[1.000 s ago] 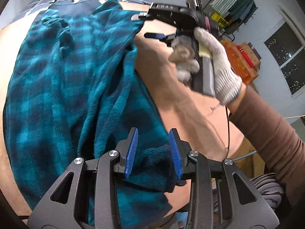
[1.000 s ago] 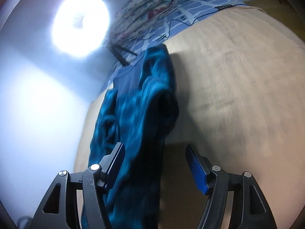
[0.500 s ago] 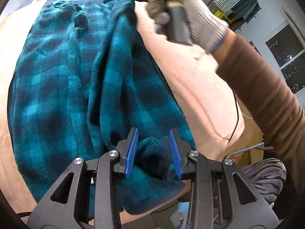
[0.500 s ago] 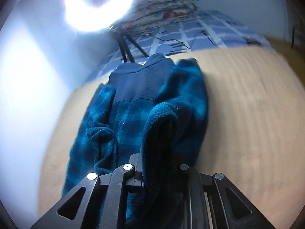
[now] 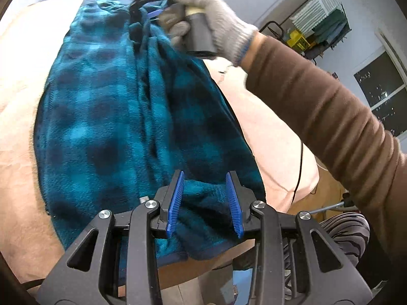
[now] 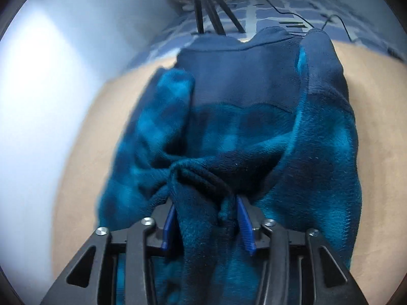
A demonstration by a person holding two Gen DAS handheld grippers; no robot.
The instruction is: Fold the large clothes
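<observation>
Seen from the left wrist view, the teal plaid fleece jacket [image 5: 106, 117] lies lengthwise on the tan table [image 5: 17, 96], its long axis running straight away from the left gripper [image 5: 203, 203] toward the collar end; the hem sits nearest this gripper, and a wad of hem cloth fills the gap between the blue pads, which look pressed against it on both sides, so I judge it clamped on the hem; far up the garment, the gloved right hand [image 5: 203, 25] holds the right gripper [image 5: 142, 7] at the upper part of the jacket, where a long ridge of raised cloth runs from it down to the left gripper; the pair thus hold the same edge at its two ends, the left arm nearer the hem, the right nearer the collar.

Turning to the right wrist view, the right gripper [image 6: 206, 225] has a thick bunch of fleece gathered between its pads and is closed on it; beyond it the navy yoke and collar [image 6: 244, 71] lie flat on the table, with a sleeve [image 6: 162, 111] folded in on the left; the coming fold likely depends on carrying this held edge sideways across the long axis, both ends level; a patterned bed [image 6: 267, 7] lies behind.
</observation>
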